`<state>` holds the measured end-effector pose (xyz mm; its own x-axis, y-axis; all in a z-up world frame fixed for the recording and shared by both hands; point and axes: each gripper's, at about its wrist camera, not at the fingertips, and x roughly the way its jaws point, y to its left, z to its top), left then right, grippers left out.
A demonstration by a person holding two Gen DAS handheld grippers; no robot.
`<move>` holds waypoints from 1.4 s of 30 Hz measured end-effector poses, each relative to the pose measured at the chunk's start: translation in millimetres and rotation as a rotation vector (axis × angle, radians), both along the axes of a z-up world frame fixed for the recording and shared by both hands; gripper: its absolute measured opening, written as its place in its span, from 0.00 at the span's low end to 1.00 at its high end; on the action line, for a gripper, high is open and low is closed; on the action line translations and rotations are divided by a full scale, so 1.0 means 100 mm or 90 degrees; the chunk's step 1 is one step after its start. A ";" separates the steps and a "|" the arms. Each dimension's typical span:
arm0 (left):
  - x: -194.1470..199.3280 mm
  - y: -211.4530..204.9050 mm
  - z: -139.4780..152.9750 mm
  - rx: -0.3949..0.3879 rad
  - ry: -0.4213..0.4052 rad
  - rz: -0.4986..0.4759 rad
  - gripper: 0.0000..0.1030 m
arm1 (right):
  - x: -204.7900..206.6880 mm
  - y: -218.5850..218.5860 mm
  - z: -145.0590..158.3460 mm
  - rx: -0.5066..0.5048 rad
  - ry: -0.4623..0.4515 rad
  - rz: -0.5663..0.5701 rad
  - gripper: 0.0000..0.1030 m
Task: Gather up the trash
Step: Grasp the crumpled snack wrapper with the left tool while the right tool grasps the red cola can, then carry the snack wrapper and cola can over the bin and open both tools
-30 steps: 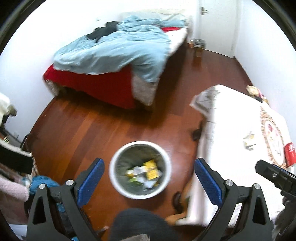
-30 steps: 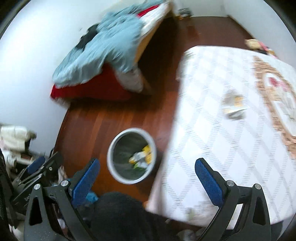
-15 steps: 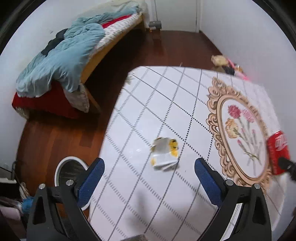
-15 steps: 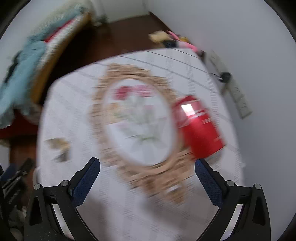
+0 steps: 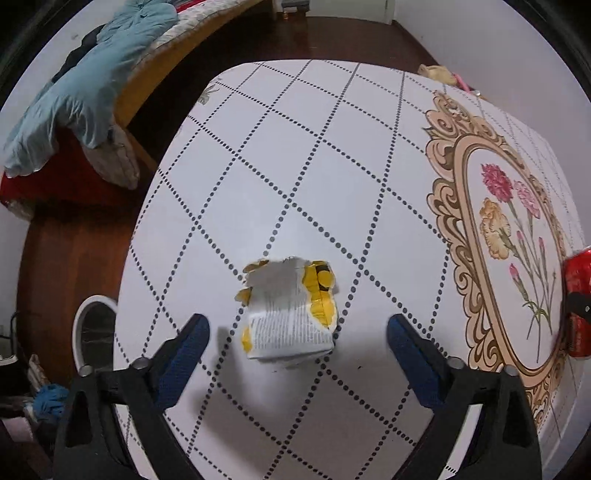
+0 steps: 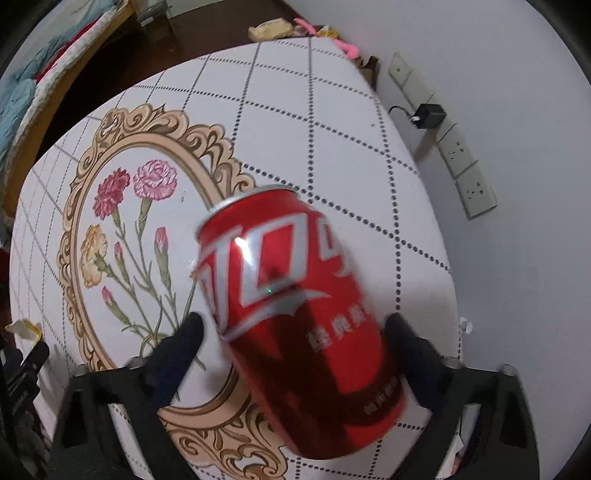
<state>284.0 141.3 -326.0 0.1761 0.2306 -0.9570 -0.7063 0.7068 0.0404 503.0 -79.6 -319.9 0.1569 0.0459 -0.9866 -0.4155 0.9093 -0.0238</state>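
Red and glossy, the can [image 6: 295, 317] stands on the tablecloth [image 6: 332, 129] between the spread fingers of the right gripper [image 6: 293, 332], untouched. Crumpled, torn yellow-and-white paper [image 5: 290, 310] lies flat ahead of the wide-open left gripper [image 5: 297, 334]. A round bin [image 5: 83, 332] sits on the floor beside the table.

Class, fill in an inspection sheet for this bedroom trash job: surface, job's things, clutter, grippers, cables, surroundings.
Surface: table under white dotted-lattice cloth with carnation print.
Job's things: crumpled wrapper on cloth; red can lying there; trash bin on floor beside table.
Clutter: small items at far table edge.
Grippers: left gripper open, straddling wrapper; right gripper open around can.
Cables: charger plugged into wall.
Surroundings: bed with blue duvet, wood floor.
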 end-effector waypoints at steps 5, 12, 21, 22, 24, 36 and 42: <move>-0.04 0.03 -0.02 -0.016 -0.025 -0.005 0.56 | -0.18 0.05 0.02 0.064 0.051 0.000 0.78; -0.03 0.05 0.03 -0.004 -0.034 -0.031 0.45 | -0.53 0.28 -0.01 0.073 0.077 0.019 0.77; -0.07 0.11 0.02 0.003 -0.040 -0.039 0.45 | -0.70 0.40 -0.07 0.016 0.064 0.050 0.78; -0.08 0.13 0.01 0.004 -0.040 -0.039 0.45 | -0.71 0.40 -0.07 0.014 0.061 0.052 0.78; -0.09 0.13 0.02 0.008 -0.038 -0.042 0.45 | -0.77 0.37 -0.08 0.011 0.055 0.057 0.78; -0.22 0.09 0.11 0.027 -0.044 -0.056 0.45 | -1.18 0.43 0.12 0.029 -0.007 0.074 0.72; -0.30 -0.01 0.30 0.046 -0.066 -0.068 0.45 | -1.26 0.39 0.25 0.046 -0.030 0.081 0.70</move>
